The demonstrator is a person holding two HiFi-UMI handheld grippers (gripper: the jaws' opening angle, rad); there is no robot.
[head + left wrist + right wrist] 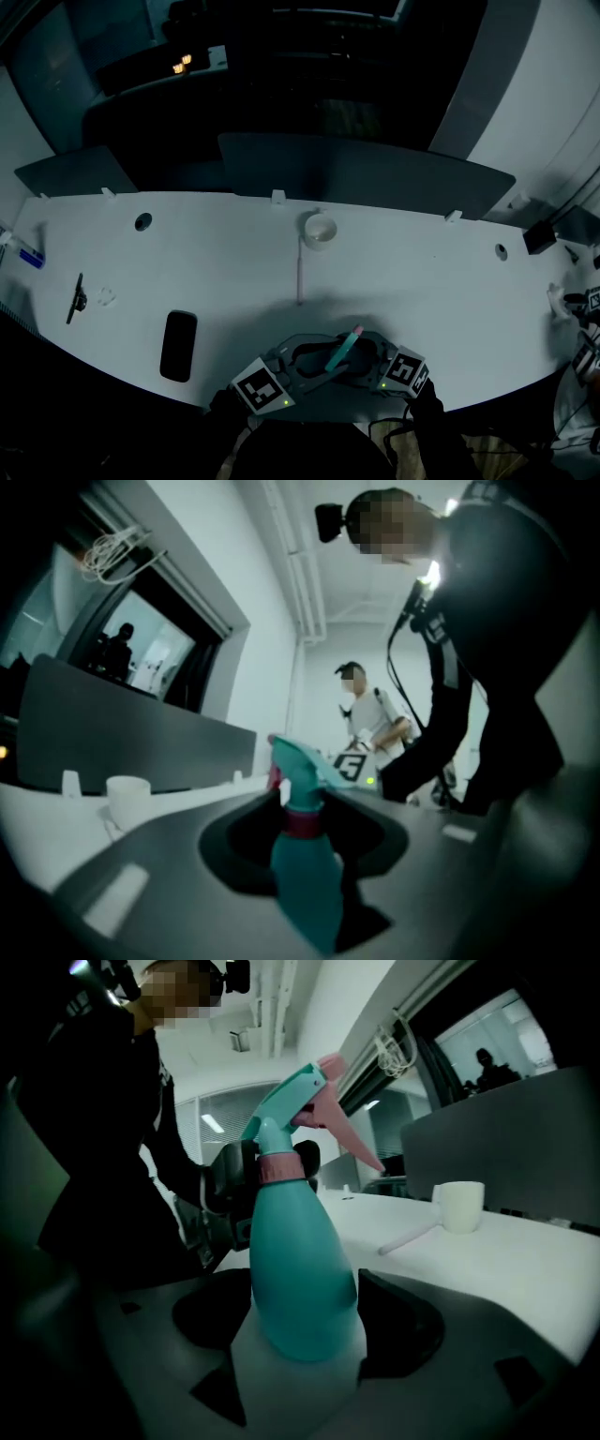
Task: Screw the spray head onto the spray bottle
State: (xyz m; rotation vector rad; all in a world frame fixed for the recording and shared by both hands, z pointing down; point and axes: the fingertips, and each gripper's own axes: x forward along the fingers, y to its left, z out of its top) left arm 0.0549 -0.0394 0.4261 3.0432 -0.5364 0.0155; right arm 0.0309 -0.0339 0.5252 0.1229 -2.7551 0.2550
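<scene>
A teal spray bottle (300, 1269) with a pink collar and a teal spray head (291, 1101) with a pink trigger stands upright between my two grippers, just above the table's near edge (342, 352). My right gripper (305, 1321) is shut on the bottle's wide body, one dark jaw on each side. My left gripper (305, 822) grips higher up, and its black fingers (228, 1180) flank the pink collar under the spray head (298, 766). In the head view the left gripper (314, 361) and the right gripper (367, 358) face each other across the bottle.
A white cup (320, 230) stands mid-table with a thin white tube (299, 272) lying in front of it. A black phone (178, 344) lies to the left, with a small black object (75, 298) further left. Dark partitions (366, 173) line the far edge. A person (370, 714) stands beyond.
</scene>
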